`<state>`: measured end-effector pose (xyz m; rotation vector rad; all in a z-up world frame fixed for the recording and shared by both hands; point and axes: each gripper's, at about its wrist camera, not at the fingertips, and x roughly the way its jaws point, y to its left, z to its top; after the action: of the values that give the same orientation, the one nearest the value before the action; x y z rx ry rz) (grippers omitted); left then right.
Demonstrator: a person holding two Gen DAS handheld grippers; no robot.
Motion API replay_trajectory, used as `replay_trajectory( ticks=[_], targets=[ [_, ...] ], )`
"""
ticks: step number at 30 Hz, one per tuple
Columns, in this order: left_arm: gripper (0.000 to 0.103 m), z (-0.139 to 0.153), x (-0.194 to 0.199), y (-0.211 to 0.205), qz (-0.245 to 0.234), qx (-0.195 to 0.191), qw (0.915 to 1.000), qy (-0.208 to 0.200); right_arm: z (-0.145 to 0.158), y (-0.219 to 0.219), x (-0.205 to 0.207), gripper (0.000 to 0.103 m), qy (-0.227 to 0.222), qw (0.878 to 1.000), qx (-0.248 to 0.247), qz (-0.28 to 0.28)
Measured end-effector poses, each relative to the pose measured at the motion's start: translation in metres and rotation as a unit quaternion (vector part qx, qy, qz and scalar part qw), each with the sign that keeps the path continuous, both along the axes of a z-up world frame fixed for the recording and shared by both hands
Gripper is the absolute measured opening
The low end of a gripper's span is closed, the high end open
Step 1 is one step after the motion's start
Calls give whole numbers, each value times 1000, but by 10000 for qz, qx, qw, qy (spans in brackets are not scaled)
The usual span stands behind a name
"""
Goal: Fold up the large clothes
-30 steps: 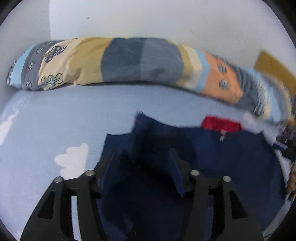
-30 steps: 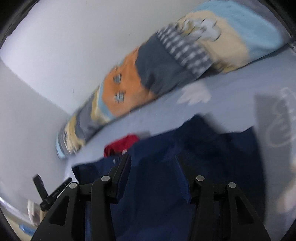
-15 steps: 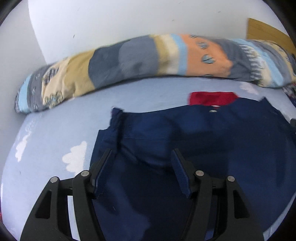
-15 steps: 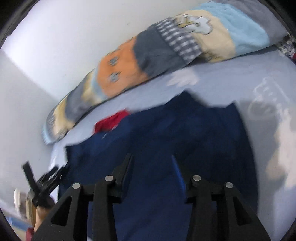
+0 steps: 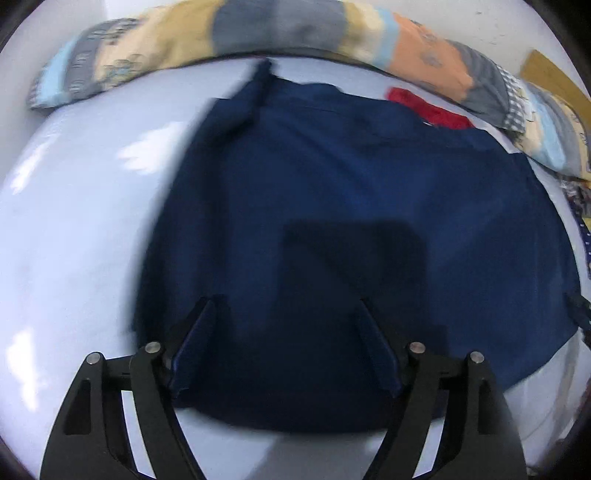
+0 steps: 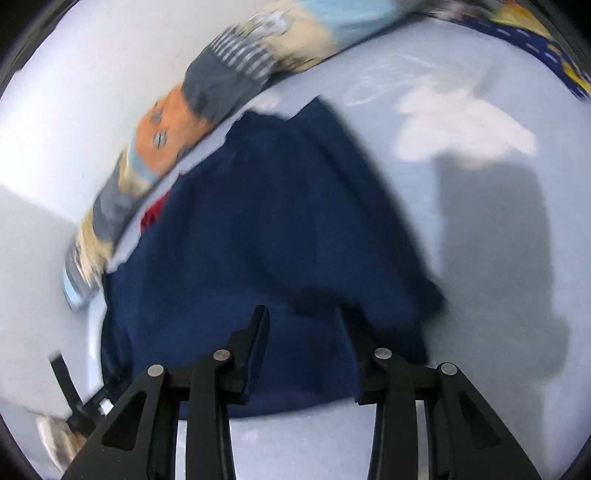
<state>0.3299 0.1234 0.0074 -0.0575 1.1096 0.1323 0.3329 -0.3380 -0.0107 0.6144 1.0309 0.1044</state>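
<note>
A large navy blue garment (image 5: 351,206) lies spread on a pale blue bed sheet (image 5: 81,236); a red inner collar (image 5: 428,107) shows at its far edge. My left gripper (image 5: 284,306) is open and empty, hovering above the garment's near part. In the right wrist view the same garment (image 6: 258,236) lies flat, with its red collar (image 6: 151,218) at the far left. My right gripper (image 6: 301,314) is open and empty above the garment's near edge. Both views are motion-blurred.
A long patchwork bolster pillow (image 5: 258,33) lies along the wall behind the garment and also shows in the right wrist view (image 6: 207,96). White cloud prints (image 6: 461,125) mark the sheet. The other gripper (image 6: 74,398) shows at the lower left.
Both grippers have pulled back toward the near edge and tipped down. The garment, lifted and bunched a second ago, now lies spread flat on the sheet. Both jaws stay open.
</note>
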Motion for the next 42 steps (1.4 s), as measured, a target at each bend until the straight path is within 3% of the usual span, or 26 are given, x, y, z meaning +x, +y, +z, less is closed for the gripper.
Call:
replay_trajectory(
  ticks=[2, 4, 7, 9, 12, 15, 16, 17, 18, 19, 20, 21, 23, 25, 27, 28, 29, 31, 36, 42],
  targets=[
    [77, 16, -24, 11, 160, 185, 9997, -99, 11, -2, -18, 39, -35, 9995, -268, -141],
    [77, 28, -50, 17, 157, -117, 9995, -255, 21, 3, -30, 43, -183, 9992, -342, -61],
    [77, 41, -82, 15, 222, -193, 9976, -633, 36, 30, -46, 43, -562, 9974, -322, 302],
    [77, 37, -89, 13, 129, -164, 9963, -830, 38, 63, -49, 43, -677, 9946, -144, 778],
    [77, 12, -73, 28, 122, -209, 9983, -522, 24, 79, -38, 40, -439, 9920, 168, 1175],
    [78, 1, -57, 67, 707, -171, 9969, -300, 7, 46, -28, 37, -41, 9993, -61, 368],
    [86, -6, -53, 96, 1259, -153, 9919, -95, 1, 25, -27, 34, 241, 9983, -526, -4],
    [89, -11, -53, 117, 1596, -542, 9857, -13, -2, 12, -29, 26, 362, 9958, -800, -241],
    [89, -15, -51, 129, 1790, -985, 9789, -12, -5, -12, -33, 0, 456, 9933, -908, -555],
    [89, -12, -51, 136, 1917, -1257, 9733, -77, -7, -26, -36, 0, 540, 9932, -739, -722],
    [89, -6, -48, 133, 1854, -1150, 9758, -129, -5, -39, -40, 1, 525, 9931, -555, -886],
    [89, 3, -45, 126, 1755, -886, 9802, -235, 3, -43, -44, 11, 485, 9889, -925, -1054],
    [89, 26, -41, 109, 1583, -485, 9839, -670, 25, -39, -49, 12, 96, 9780, -1661, -1255],
    [88, 41, -37, 95, 1438, -467, 9843, -914, 34, -36, -48, 13, -263, 9866, -1113, -1161],
    [88, 50, -35, 85, 1380, -461, 9835, -1074, 33, -25, -45, 15, -317, 9931, -697, -892],
    [88, 52, -32, 82, 1369, -431, 9835, -1100, 32, -23, -45, 23, -303, 9944, -553, -851],
    [88, 52, -32, 83, 1402, -423, 9835, -1063, 28, -23, -46, 28, -284, 9962, -85, -816],
    [88, 47, -37, 94, 1477, -672, 9822, -944, 23, -36, -50, 37, -219, 9937, 546, -955],
    [88, 26, -60, 125, 1948, -1747, 9637, -532, 9, -55, -72, 44, 50, 9853, 1002, -1381],
    [88, 13, -70, 122, 2011, -2333, 9502, -478, -26, -68, -86, 49, 465, 9688, 1742, -1699]
  ],
)
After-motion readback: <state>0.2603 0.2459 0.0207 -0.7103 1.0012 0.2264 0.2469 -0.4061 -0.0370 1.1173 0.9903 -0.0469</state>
